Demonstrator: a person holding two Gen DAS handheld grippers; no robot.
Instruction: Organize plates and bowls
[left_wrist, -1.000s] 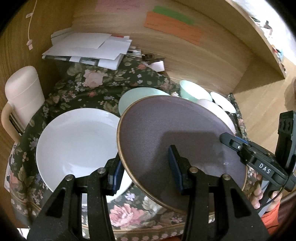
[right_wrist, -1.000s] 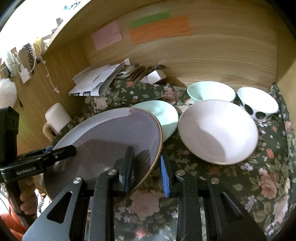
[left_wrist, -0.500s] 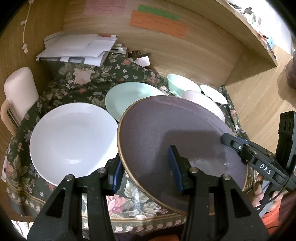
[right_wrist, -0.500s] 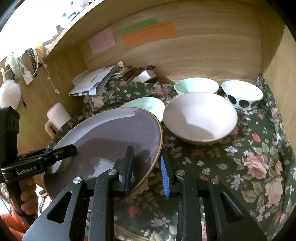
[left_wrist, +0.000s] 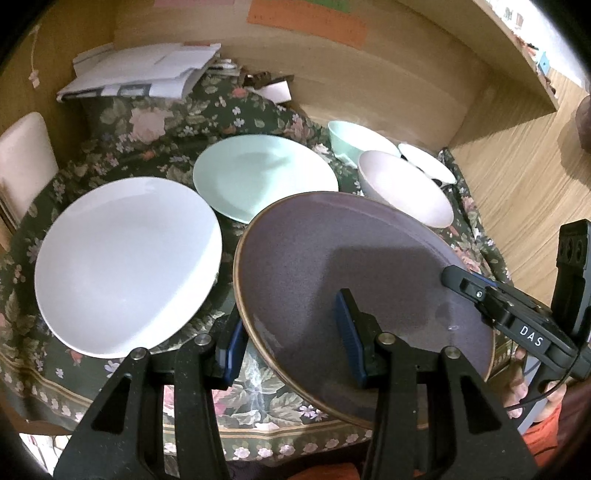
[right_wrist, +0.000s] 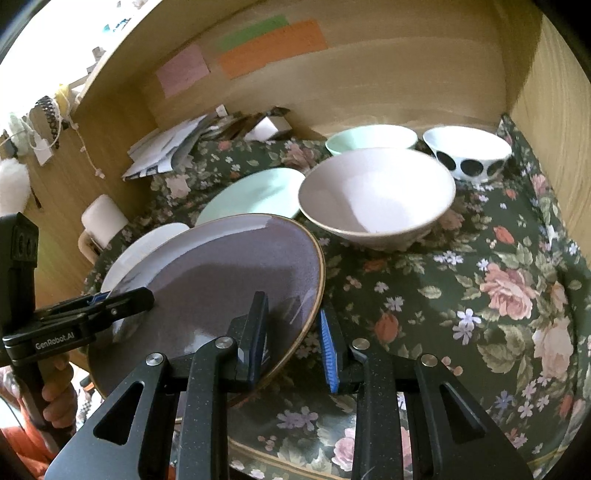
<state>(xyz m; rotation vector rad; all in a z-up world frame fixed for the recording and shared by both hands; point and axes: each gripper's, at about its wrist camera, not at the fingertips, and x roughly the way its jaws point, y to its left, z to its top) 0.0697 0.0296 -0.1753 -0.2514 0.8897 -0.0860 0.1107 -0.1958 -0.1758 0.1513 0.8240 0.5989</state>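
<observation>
- Plate carry, two-handed: purple plate (left_wrist: 354, 280) is off the cloth, tilted, near edge low toward the person.
- Left tongs (left_wrist: 291, 332) pinch the plate's near-left rim, one blue pad under it, one on the upper face. Right tongs (right_wrist: 291, 332) pinch the near-right rim the same way.
- Change over the last second: the table reads farther and lower in both views. The white plate (left_wrist: 125, 266), earlier partly overlapped by the purple one, now shows whole with a strip of floral cloth (right_wrist: 480, 295) between them. The purple plate sits the same between the pads, so the grip has not slipped.
- Meaning, as a judgement: plate has been lifted up and back and is free to be carried; stacking it on another plate looks like the next step, with the white one nearest.
- Layout: mint plate (left_wrist: 262, 177) behind the white one, edges just beside each other. Pale bowl (right_wrist: 376, 195), mint bowl (right_wrist: 369, 136) and spotted bowl (right_wrist: 469, 151) are grouped at back right.
- Edges: wooden wall (right_wrist: 406, 81) closes the back and right; paper stack (left_wrist: 144, 70) fills the back-left corner.
- Room: open cloth front right, wide enough for a set-down. Leftward path passes close over the white plate's rim; a low tilt there risks a clip.
</observation>
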